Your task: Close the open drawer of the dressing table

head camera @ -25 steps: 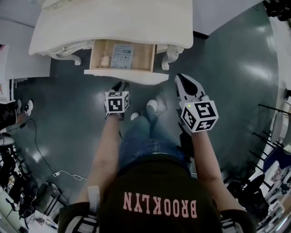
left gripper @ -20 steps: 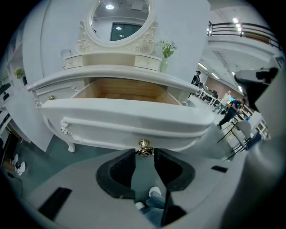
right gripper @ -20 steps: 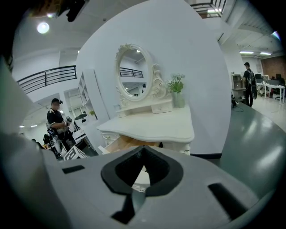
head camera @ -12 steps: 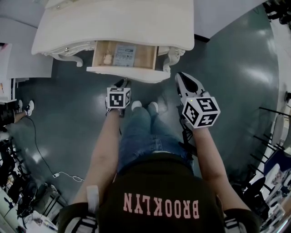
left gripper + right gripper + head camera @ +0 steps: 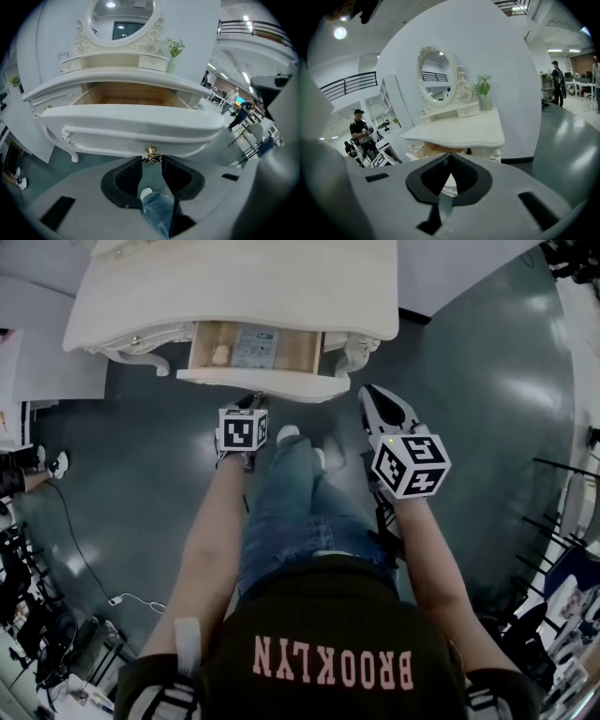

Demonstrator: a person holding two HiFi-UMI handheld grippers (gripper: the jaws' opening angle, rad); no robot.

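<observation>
The white dressing table [image 5: 234,282] stands at the top of the head view, its drawer [image 5: 258,382] pulled partway out with a paper and a small object inside. In the left gripper view the drawer front [image 5: 136,126] fills the middle, with its brass knob [image 5: 151,153] at its lower edge. My left gripper [image 5: 151,161] is open, and the knob sits right at the mouth of the jaws, not squeezed. That left gripper [image 5: 253,407] shows just below the drawer front. My right gripper [image 5: 378,407] hangs to the drawer's right, shut and empty [image 5: 449,158].
A carved table leg [image 5: 354,354] stands close to the right gripper. The person's legs and a white shoe [image 5: 287,434] are under the drawer. Cables and equipment [image 5: 37,615] lie on the floor at left, metal racks [image 5: 562,521] at right. A bystander [image 5: 360,131] stands far off.
The drawer front has slid a little toward the table. The left gripper moved up with it, close to the knob. The right gripper stayed about where it was.
</observation>
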